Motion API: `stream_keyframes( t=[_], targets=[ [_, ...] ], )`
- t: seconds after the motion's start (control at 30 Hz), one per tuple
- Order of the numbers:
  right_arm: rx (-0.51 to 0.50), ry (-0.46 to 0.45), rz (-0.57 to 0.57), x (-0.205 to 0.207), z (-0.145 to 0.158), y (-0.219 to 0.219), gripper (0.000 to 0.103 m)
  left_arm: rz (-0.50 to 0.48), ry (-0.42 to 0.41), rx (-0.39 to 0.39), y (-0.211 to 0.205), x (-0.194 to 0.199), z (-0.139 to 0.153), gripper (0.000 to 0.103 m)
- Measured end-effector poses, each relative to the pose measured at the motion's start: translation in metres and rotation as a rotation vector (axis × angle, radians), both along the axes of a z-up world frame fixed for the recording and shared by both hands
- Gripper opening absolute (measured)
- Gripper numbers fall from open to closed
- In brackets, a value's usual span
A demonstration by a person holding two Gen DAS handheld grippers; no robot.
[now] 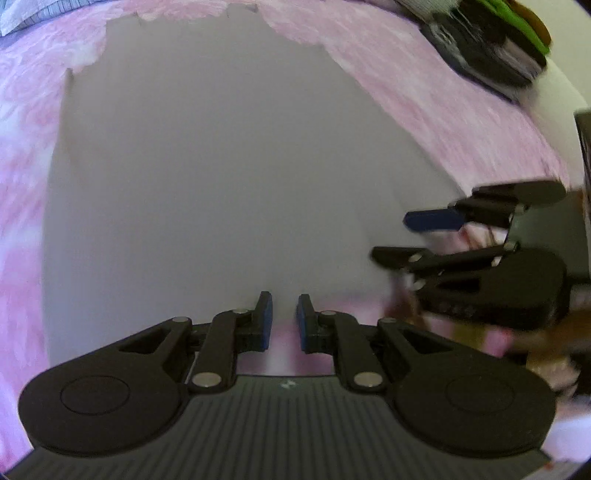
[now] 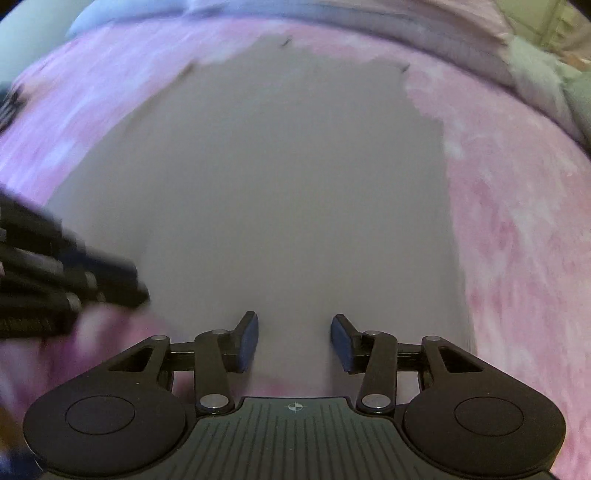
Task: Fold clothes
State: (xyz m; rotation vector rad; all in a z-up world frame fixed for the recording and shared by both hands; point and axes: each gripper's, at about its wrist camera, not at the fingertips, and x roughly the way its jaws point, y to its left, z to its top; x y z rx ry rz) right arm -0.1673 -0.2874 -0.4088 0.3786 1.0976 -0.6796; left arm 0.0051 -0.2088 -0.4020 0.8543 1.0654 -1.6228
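Observation:
A plain grey garment (image 1: pixel 221 177) lies flat on a pink blanket (image 1: pixel 22 155), filling the middle of both views (image 2: pixel 277 184). My left gripper (image 1: pixel 284 319) hovers at the garment's near edge, jaws narrowly apart, nothing between them. The right gripper (image 1: pixel 399 236) shows at the right of the left wrist view, blue pad up, fingers apart. In the right wrist view my right gripper (image 2: pixel 294 339) is open over the garment's near edge and holds nothing. The left gripper (image 2: pixel 74 280) appears there as a blurred black shape at the left edge.
A dark stack of items with a green strip (image 1: pixel 495 40) sits on the blanket at the far right. Pale folded fabric (image 2: pixel 535 74) and a light blue cloth (image 2: pixel 110 18) lie beyond the blanket's far edge. The pink blanket (image 2: pixel 517 221) surrounds the garment.

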Motion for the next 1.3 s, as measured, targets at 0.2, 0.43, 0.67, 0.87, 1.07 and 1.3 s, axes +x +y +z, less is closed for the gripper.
stream_keyframes(
  t=[0.2,0.43,0.67,0.87,1.07,1.3],
  targets=[
    [0.117,-0.068,-0.056,-0.052,0.018,0.019,0.042,0.314,0.171,0.095,0.044,0.023,0.014,0.011],
    [0.068,-0.056,-0.093,-0.081,0.025,-0.008,0.042,0.773,0.589,0.051,0.047,0.051,-0.032,0.033],
    [0.062,-0.017,-0.134,-0.113,0.024,-0.013,0.042,0.898,0.751,-0.037,0.063,0.061,-0.039,0.006],
    [0.066,-0.012,-0.137,-0.121,0.027,-0.012,0.042,0.679,0.538,0.019,0.085,0.045,-0.005,0.005],
    [0.018,-0.175,-0.063,-0.082,0.044,-0.014,0.042,0.450,0.067,-0.134,0.048,0.035,0.041,0.004],
    [0.015,-0.136,-0.089,-0.031,0.005,-0.020,0.042,0.222,-0.128,-0.090,0.020,-0.015,0.006,0.010]
  ],
)
